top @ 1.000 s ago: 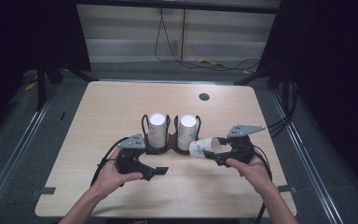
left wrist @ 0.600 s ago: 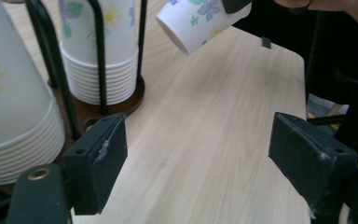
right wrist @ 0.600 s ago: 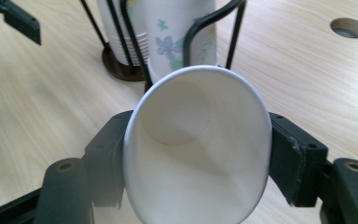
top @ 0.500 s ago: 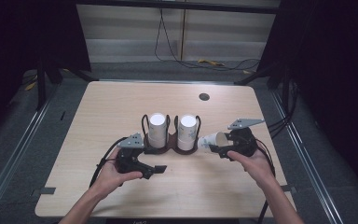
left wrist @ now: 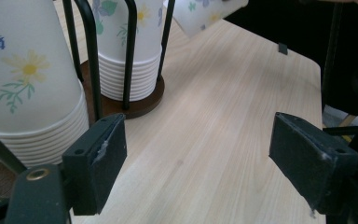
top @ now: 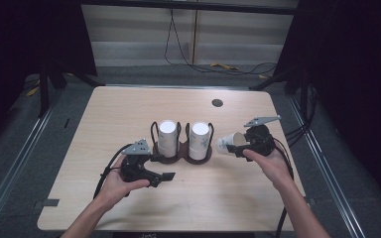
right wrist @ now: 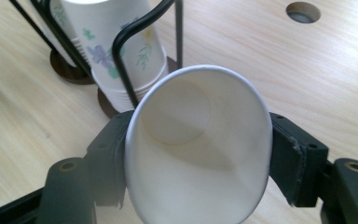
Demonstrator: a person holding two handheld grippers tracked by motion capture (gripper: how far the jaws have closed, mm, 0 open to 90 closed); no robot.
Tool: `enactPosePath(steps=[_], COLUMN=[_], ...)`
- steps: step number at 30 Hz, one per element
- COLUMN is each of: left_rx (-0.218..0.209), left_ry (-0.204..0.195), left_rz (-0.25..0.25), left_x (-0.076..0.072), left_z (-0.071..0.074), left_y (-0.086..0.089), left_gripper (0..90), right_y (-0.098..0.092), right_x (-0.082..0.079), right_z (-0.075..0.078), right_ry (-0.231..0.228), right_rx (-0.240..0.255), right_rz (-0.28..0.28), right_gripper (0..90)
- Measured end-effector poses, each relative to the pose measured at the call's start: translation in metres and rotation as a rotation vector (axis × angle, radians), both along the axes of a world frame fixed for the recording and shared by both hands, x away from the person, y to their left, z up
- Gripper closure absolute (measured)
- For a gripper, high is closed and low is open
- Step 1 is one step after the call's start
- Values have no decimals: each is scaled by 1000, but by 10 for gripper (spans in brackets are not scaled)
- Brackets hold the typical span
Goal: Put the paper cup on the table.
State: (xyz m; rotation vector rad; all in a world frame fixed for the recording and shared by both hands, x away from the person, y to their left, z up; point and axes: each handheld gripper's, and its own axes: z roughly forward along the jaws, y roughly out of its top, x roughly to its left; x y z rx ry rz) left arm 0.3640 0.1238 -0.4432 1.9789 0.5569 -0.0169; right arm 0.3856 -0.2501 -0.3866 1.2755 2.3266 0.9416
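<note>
R gripper (top: 234, 148) is clamped on a paper cup (top: 226, 143), squeezed oval, lying sideways above the tabletop (top: 278, 198), just beside the cup rack (top: 181, 154) on the side toward the right edge. The rack holds two stacks of flowered cups w/ bottoms up, mid-tabletop. L gripper (top: 166, 177) has jaws wide w/ nothing between, near the rack's front-left.

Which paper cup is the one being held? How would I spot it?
Find the dark cup rack mid-table with two upside-down stacks. Just right of it, the right gripper squeezes a single flowered paper cup. It alone lies sideways, off the table.
</note>
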Motion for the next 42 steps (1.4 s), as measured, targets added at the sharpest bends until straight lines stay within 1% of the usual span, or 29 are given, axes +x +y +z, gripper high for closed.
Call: enactPosePath(steps=[3,5,6,10,13,15,19,21,22,25,26,28,33,34,35,37,38,39,42], left_rx=[4,8,17,13,22,30,26,21,21,23,21,19,18,19,19,18,25,23,23], left_ry=[2,7,3,8,11,8,6,9,6,4,5,6,9,8,9,11,6,8,9], left_rz=[15,22,20,28,19,14,22,32,33,33,31,33,35,36,35,34,29,29,29], left_x=[1,2,2,2,1,1,-2,-2,-2,-2,-2,-2,-2,-1,-2,-2,-2,-2,-2], left_z=[-1,-2,-2,-3,-5,-6,-7,-7,-7,-7,-8,-7,-8,-8,-8,-8,-8,-8,-8], left_y=[4,5,6,6,6,7,12,15,16,18,19,19,19,19,19,18,18,18,18], left_gripper=[190,190,190,189,188,188,188,188,188,188,188,188,186,186,184,184,184,184,184], right_y=[-3,-5,-5,-6,-7,-7,-7,-7,-6,-6,-6,-5,-1,-1,0,0,1,1,3], right_x=[6,11,13,25,31,36,49,56,59,66,68,71,74,75,75,76,76,77,78], right_z=[3,4,4,3,2,1,-2,-5,-6,-10,-12,-15,-20,-21,-23,-25,-26,-26,-26], right_ry=[6,16,25,80,95,116,163,192,199,230,230,242,238,241,241,258,258,260,269], right_rx=[-7,-21,-23,-38,-53,-77,-114,-155,-175,-199,-211,-218,-262,-281,-288,-300,-310,-325,-337], right_rz=[-22,-37,-43,-65,-79,-93,-116,-135,-145,-165,-167,-171,-170,-169,-172,-168,-173,-177,-179], right_gripper=[306,306,305,303,300,296,290,288,287,286,286,284,284,283,283,282,282,278,265])
